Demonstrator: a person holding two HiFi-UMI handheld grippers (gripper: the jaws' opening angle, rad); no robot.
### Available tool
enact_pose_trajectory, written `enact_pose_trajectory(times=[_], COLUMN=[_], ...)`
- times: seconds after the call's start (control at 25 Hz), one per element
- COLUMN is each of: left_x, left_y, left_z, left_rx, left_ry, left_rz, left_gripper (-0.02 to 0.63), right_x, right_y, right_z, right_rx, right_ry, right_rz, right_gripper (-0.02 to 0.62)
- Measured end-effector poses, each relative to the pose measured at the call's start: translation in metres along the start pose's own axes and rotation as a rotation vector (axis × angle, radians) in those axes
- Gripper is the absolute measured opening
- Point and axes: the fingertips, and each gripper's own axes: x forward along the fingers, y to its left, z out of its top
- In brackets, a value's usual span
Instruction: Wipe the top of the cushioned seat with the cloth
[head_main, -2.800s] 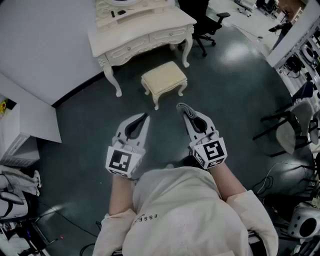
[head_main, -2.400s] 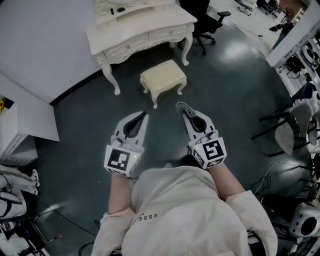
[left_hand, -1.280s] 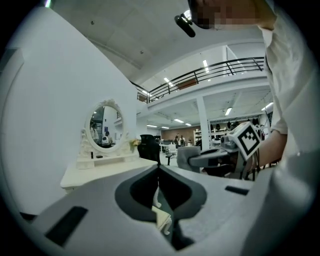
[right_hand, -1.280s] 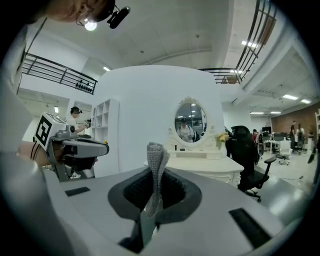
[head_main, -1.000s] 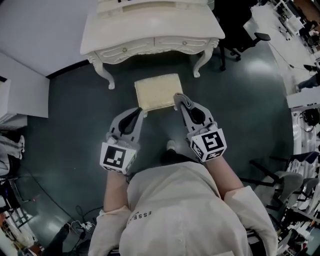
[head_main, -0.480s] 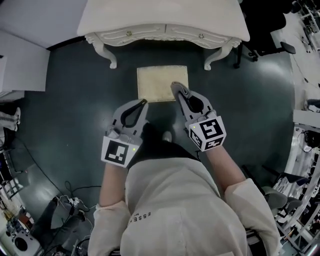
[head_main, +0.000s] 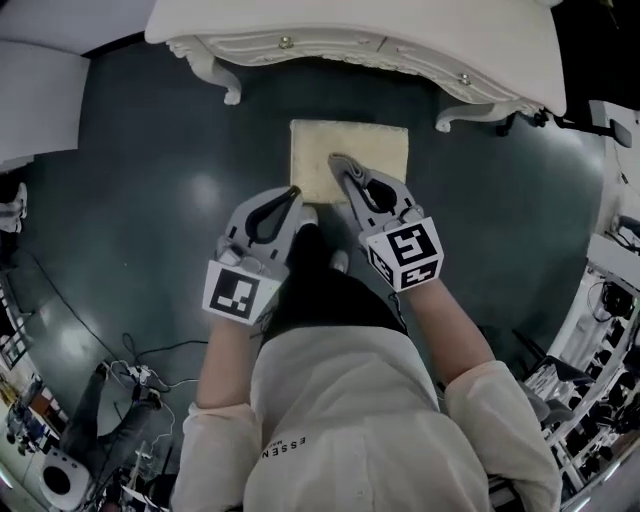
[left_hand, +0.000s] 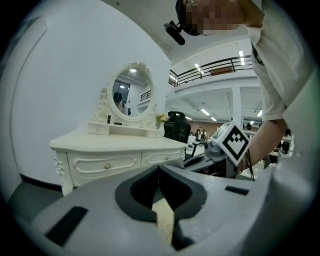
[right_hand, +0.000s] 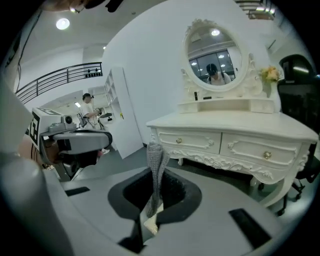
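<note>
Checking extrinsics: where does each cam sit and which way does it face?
Head view: head-mounted, facing steeply down at the cushioned seat before the dressing table; shows left gripper, right gripper, forearms, torso.
Left gripper view: on the left gripper, facing along its shut jaws to the dressing table and mirror; right gripper at right.
Right gripper view: on the right gripper, along jaws shut on the cloth, toward the dressing table; left gripper at left.
Shared: all three show the dressing table.

Right gripper (head_main: 338, 166) with cloth (head_main: 333, 158) over cushioned seat (head_main: 378, 148), left gripper (head_main: 293, 191) at its near corner, dressing table (head_main: 400, 40) beyond.
</note>
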Motion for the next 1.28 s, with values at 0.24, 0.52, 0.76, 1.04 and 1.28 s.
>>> enact_pose_trajectory(times=[0.24,0.52,0.76,1.04,1.28], left_x=[0.029,0.065,0.088,0.103,0.108], left_y=[0.061,0.111,0.144,0.167,0.171], left_z=[-0.056,-0.131,-0.179,-0.219,-0.236], left_rx=[-0.068,-0.135,-0.164,-0.214,-0.234], left_ry=[0.057,0.079,0.086,0.087,0.116], left_rz=[0.002,0.013,0.026,0.050,0.067], left_gripper=[0.003,0.003,0.003,0.003,0.003], right_x=[0.092,0.179,0.237,0.286,0.303], right_y=[-0.014,-0.039,-0.054,-0.061,-0.066], right_z=[-0.046,-0.121,-0.163,-0.197,-0.214], right_rx=[0.026,0.071,0.080,0.119,0.103], right_ry=[0.108,0.210,0.244,0.279,0.322], right_rz=[0.026,0.029,0.031,0.038,0.051], right_gripper=[0.026,0.026,0.026,0.028,0.028])
